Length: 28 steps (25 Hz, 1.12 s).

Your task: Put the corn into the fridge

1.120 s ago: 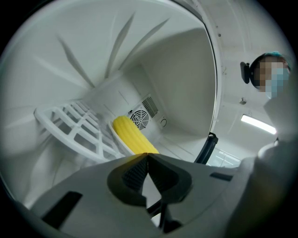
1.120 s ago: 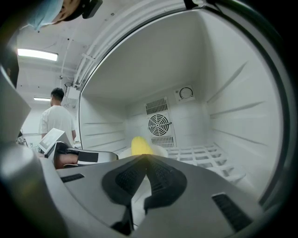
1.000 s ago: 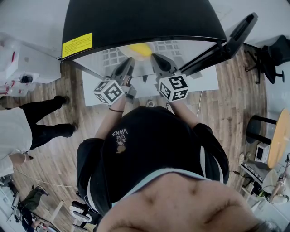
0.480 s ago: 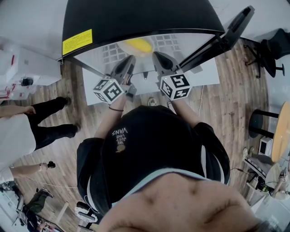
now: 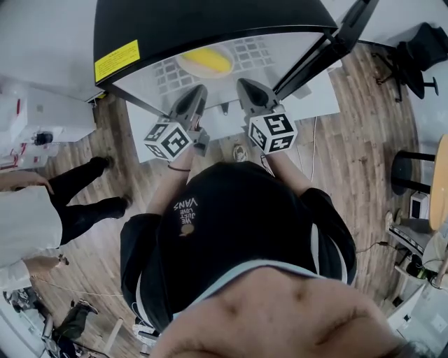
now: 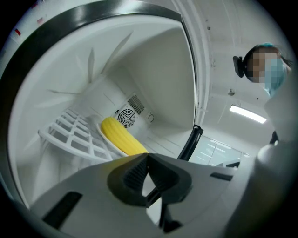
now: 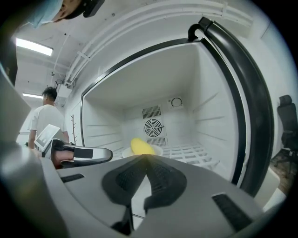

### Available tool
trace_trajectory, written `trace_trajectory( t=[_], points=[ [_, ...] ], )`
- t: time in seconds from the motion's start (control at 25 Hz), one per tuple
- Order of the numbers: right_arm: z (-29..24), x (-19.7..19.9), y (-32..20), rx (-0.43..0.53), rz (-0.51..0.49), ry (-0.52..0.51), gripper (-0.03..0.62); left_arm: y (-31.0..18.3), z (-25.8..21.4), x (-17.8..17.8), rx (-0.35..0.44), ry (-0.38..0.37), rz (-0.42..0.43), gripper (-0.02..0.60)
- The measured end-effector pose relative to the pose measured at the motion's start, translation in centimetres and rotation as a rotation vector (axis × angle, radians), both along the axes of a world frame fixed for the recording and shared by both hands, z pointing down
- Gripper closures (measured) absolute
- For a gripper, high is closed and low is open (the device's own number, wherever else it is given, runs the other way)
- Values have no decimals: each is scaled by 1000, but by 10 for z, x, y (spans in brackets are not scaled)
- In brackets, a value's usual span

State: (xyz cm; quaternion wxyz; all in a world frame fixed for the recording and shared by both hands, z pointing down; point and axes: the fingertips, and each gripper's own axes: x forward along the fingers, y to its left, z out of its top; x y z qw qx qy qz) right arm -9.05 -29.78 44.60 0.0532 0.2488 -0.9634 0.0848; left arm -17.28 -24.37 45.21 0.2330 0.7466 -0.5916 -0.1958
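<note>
Inside one open fridge (image 5: 210, 28), one corn (image 5: 207, 61) lies on one plate (image 7: 159, 150). Two claws at its mouth: left claw (image 6: 148, 156), right claw (image 7: 145, 158), both pinched together, empty.

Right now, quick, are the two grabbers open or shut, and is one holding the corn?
Left gripper: closed, holding nothing.
Right gripper: closed, holding nothing.
The corn lies inside the fridge, in neither gripper.

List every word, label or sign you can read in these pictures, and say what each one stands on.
"VANS", with what seems to read "WE JUST LOVE" in smaller print: on the person's black shirt.
Yellow label on the fridge: print too small to read.
Marker cubes: square patterns only, no words.
</note>
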Motion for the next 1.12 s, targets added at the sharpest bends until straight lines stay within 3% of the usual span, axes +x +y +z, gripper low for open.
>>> trace_trajectory(
  t=[1.12],
  points=[
    [6,57,72,1,257,3,582,56,5,34,-5,-40,221,563]
  ],
)
